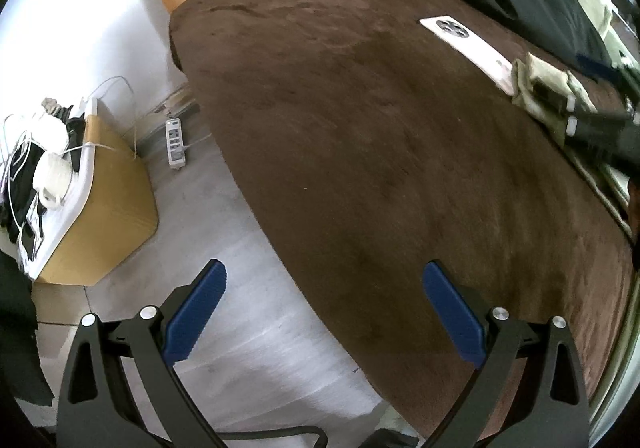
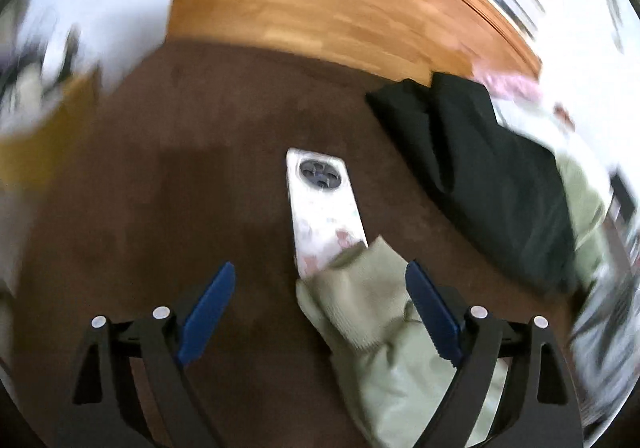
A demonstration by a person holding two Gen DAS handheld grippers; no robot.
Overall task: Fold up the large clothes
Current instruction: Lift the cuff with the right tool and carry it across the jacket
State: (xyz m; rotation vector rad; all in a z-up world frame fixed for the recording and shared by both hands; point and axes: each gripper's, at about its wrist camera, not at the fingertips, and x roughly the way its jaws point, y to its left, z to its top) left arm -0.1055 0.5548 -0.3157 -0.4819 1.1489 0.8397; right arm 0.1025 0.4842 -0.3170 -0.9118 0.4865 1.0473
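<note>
Brown plush bedding point(image 1: 360, 128) covers the bed below us, with grey floor along its edge. Our left tool point(image 1: 324, 312) hangs spread wide over that edge, gripping and touching nothing. Our right tool point(image 2: 320, 308) is also spread wide; the pale green garment point(image 2: 372, 312) lies loose between its fingers, brushing the right-hand one unpinched. Beyond, the garment overlaps a white phone point(image 2: 320, 204). Farther back lies a dark garment point(image 2: 480, 168), then the wooden headboard point(image 2: 320, 8).
</note>
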